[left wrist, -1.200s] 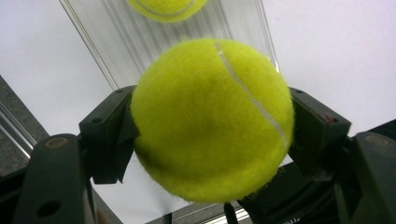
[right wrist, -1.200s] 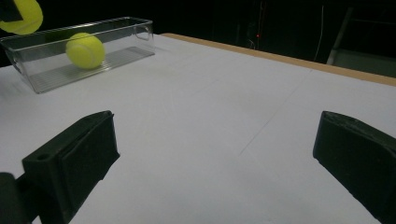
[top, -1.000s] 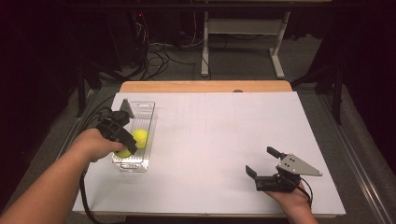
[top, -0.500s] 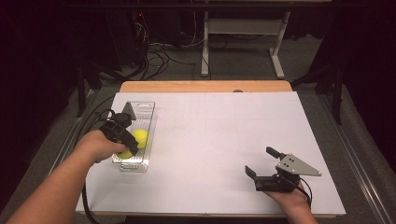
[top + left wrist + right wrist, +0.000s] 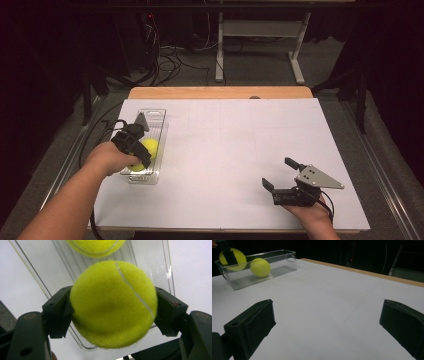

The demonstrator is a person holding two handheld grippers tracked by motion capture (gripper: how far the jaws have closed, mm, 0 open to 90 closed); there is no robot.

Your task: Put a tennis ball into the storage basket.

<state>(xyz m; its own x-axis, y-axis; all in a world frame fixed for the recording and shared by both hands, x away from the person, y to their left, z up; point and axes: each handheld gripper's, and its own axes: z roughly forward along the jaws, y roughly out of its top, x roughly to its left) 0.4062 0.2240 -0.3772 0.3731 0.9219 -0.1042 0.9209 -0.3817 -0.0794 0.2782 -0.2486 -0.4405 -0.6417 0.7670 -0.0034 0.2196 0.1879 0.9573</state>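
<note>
The left gripper, its forearm reaching in over the table's left edge, is clamping a tennis ball above the near end of the clear bin, beside a second ball, while the right gripper is resting wide open near the table's front right corner.

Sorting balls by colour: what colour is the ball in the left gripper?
Yellow-green with a white seam, the tennis ball shows best in the left gripper view.
</note>
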